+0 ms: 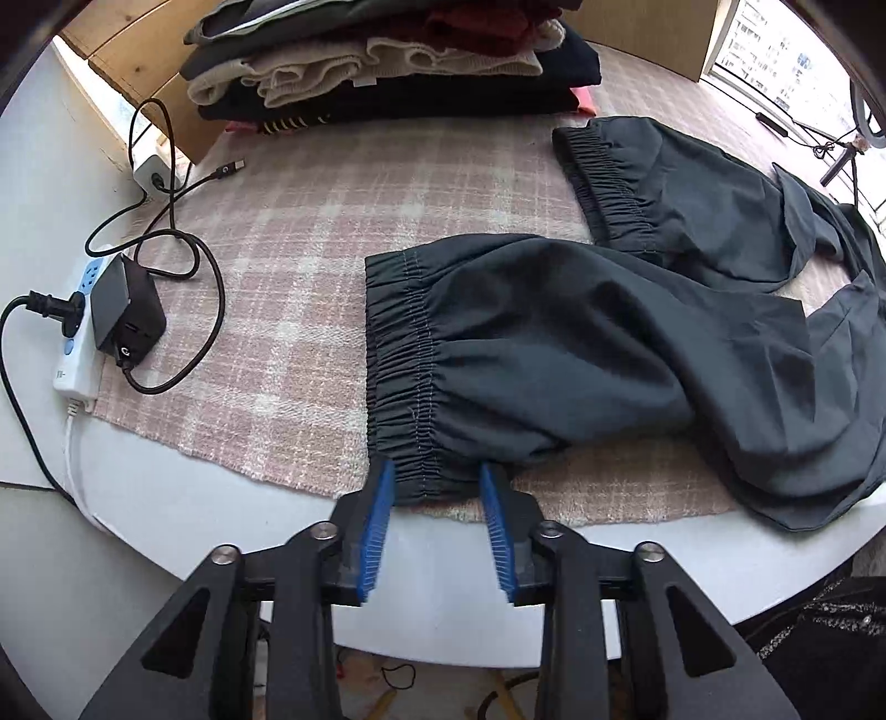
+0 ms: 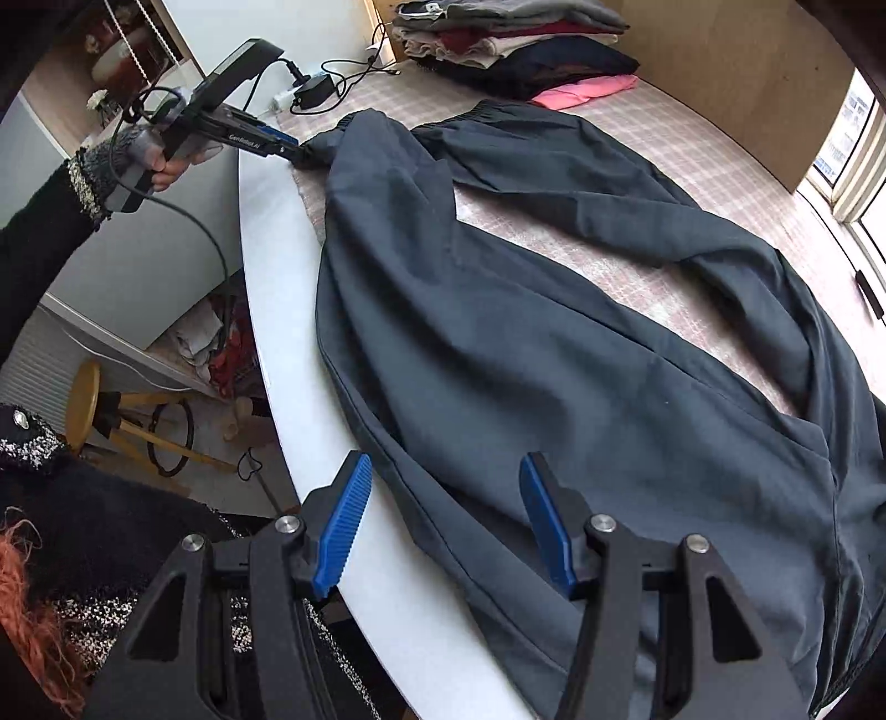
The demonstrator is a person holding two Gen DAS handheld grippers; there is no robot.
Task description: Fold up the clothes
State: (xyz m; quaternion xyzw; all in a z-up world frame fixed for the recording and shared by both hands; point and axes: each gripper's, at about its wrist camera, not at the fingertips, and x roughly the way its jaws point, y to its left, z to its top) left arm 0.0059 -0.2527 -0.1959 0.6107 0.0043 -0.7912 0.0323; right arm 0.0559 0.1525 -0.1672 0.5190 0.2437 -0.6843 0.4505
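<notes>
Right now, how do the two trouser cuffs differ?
The near cuff sits between the left gripper's open fingers at the cloth's edge; the far cuff lies untouched, farther back by the stack of folded clothes. Both are dark, elastic-gathered ends of the same trousers.

You get daylight from the window [image 1: 775,50], blown out white; heavy fisheye bending, dark vignette at corners, focus sharp.

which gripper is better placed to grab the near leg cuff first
Left. The left gripper is open with the near cuff edge between its fingers. The right gripper is open over the trousers' upper part, far from that cuff.
</notes>
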